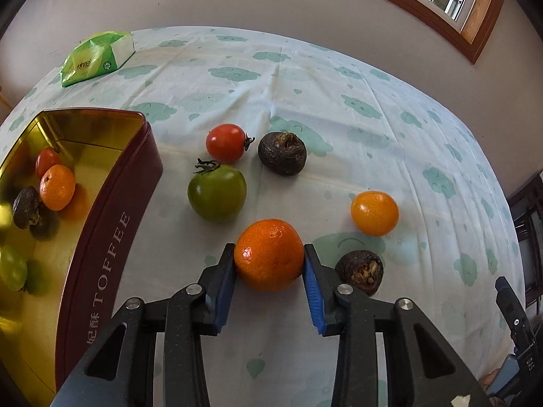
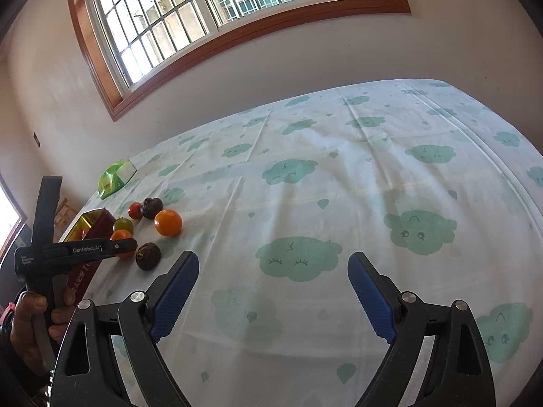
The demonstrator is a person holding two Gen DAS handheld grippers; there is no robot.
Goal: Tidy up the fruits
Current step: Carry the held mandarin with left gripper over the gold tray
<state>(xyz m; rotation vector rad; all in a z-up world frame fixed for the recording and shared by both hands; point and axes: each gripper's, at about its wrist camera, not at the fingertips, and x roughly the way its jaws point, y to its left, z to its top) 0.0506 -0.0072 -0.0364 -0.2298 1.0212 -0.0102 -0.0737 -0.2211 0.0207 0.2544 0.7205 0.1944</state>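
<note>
My left gripper (image 1: 269, 254) is shut on an orange mandarin (image 1: 268, 255) on the tablecloth; both blue pads touch its sides. Loose around it lie a green tomato (image 1: 217, 192), a red tomato (image 1: 225, 142), two dark brown water chestnuts (image 1: 282, 153) (image 1: 359, 271) and a yellow-orange citrus (image 1: 374, 213). A dark red toffee tin (image 1: 112, 203) with a gold inside stands at the left and holds several fruits. My right gripper (image 2: 273, 264) is open and empty over bare cloth, to the right of the fruits (image 2: 168, 223).
A green tissue pack (image 1: 96, 57) lies at the far left of the table. The cloud-print tablecloth (image 2: 373, 169) covers the table. A wall with a barred window (image 2: 203, 10) is behind. Dark furniture (image 1: 529, 230) stands past the right edge.
</note>
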